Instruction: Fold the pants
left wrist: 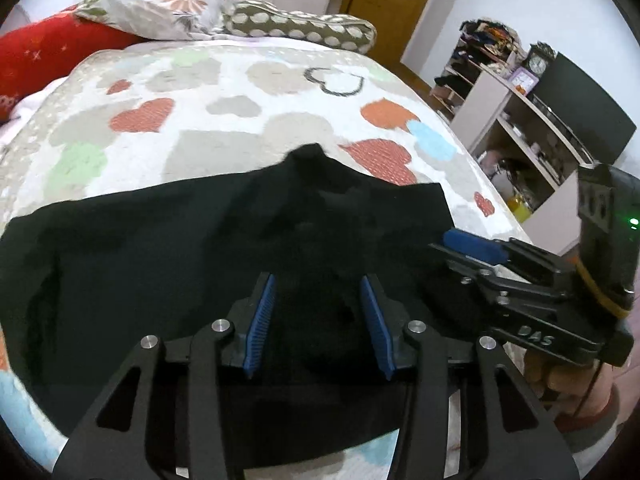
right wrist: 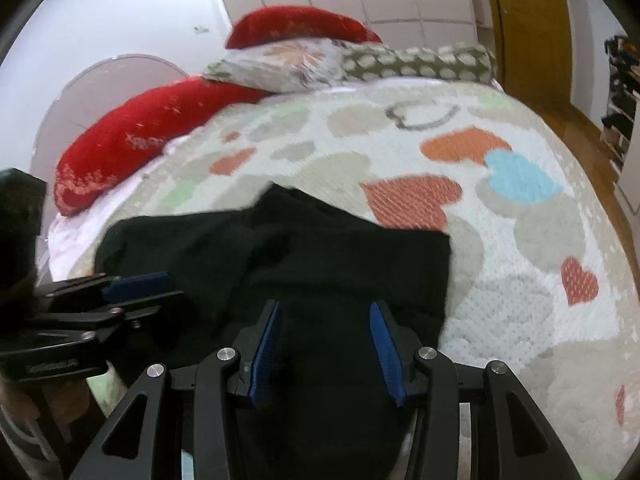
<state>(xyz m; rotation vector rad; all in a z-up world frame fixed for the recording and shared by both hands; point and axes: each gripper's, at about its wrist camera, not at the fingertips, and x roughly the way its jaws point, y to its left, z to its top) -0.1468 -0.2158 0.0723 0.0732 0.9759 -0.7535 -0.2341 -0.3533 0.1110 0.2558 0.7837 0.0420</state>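
Black pants (left wrist: 200, 248) lie bunched and partly folded on a heart-patterned bedspread (left wrist: 224, 96); they also show in the right wrist view (right wrist: 320, 256). My left gripper (left wrist: 318, 284) is open, its blue pads apart over the near part of the pants. My right gripper (right wrist: 324, 312) is open too, low over the pants near their right edge. Each gripper shows in the other's view: the right one (left wrist: 472, 250) at the pants' right edge, the left one (right wrist: 136, 288) at the left side. Neither holds cloth that I can see.
Red pillows (right wrist: 132, 136) and patterned pillows (left wrist: 160, 12) lie at the head of the bed. A shelf unit with clutter and a dark screen (left wrist: 576, 116) stands right of the bed. A wooden door (left wrist: 392, 0) is at the back. The bedspread (right wrist: 520, 240) spreads right of the pants.
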